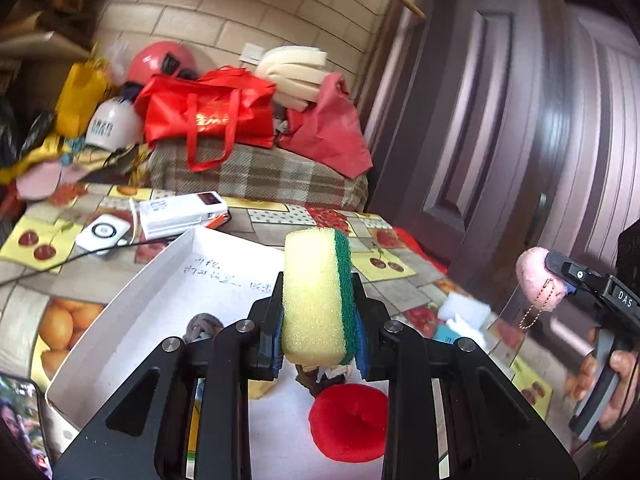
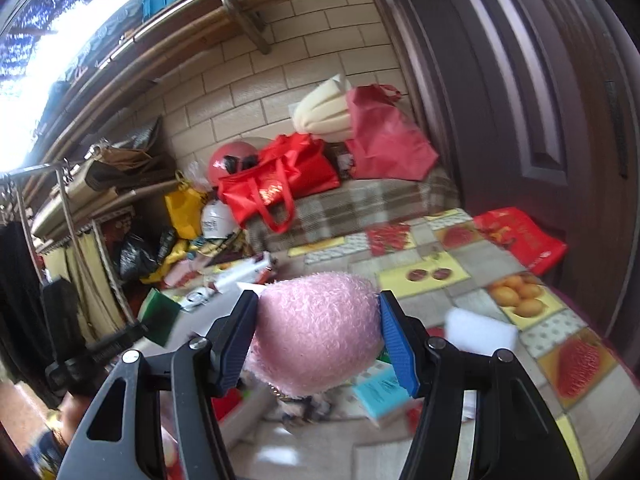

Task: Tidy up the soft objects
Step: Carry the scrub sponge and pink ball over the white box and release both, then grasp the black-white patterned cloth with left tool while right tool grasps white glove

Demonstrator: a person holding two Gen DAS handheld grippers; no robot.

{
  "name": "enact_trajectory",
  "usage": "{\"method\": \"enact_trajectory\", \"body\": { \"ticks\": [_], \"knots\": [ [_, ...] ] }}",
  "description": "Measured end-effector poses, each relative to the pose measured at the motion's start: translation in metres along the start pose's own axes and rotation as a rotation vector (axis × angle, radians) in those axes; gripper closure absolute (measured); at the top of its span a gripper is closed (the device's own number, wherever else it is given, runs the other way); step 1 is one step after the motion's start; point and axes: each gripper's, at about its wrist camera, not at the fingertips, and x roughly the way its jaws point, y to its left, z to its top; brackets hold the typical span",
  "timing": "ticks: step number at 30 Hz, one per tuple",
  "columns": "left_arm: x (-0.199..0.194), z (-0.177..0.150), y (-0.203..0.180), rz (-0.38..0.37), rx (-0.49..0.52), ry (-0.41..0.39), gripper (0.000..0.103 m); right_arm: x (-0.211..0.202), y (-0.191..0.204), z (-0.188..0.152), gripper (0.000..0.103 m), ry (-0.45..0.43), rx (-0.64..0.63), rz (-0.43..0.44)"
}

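My left gripper [image 1: 318, 304] is shut on a yellow sponge with a green scouring side [image 1: 316, 296], held above a white shallow box [image 1: 132, 288]. In the box lie a red plush pad [image 1: 348, 422], a grey knitted item [image 1: 204, 326] and a small dark-and-white soft toy [image 1: 320, 376]. My right gripper [image 2: 318, 320] is shut on a pink fluffy plush ball [image 2: 316, 328] with a bead chain; it also shows in the left wrist view [image 1: 536, 280], held in the air to the right of the box. The sponge shows at the left of the right wrist view [image 2: 158, 314].
The table has a fruit-pattern cloth [image 1: 380, 264]. On it lie a white foam block [image 1: 464, 306], a light blue packet [image 2: 380, 394], a white power bank [image 1: 180, 212] and a small white device [image 1: 102, 234]. Red bags [image 1: 208, 114] sit on a plaid cushion behind; a dark door [image 1: 500, 120] stands right.
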Motion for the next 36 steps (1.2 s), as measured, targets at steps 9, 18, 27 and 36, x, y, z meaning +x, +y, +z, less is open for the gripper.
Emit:
{"method": "enact_trajectory", "body": {
  "ticks": [9,18,27,36],
  "knots": [
    [-0.003,0.001,0.022,0.003,-0.099,-0.004,0.077,0.062,0.047,0.005,0.042,0.116,-0.015,0.095],
    [0.002,-0.001,0.030,0.002,-0.146,0.015,0.077,0.128,0.077,-0.011,0.042,0.244,-0.008,0.107],
    [0.013,-0.007,0.038,0.027,-0.188,0.062,0.072,0.178,0.089,-0.020,0.038,0.302,0.024,0.093],
    [0.004,-0.005,0.041,0.108,-0.190,0.010,0.000,0.155,0.090,-0.023,0.000,0.195,0.009,0.125]
  ]
}}
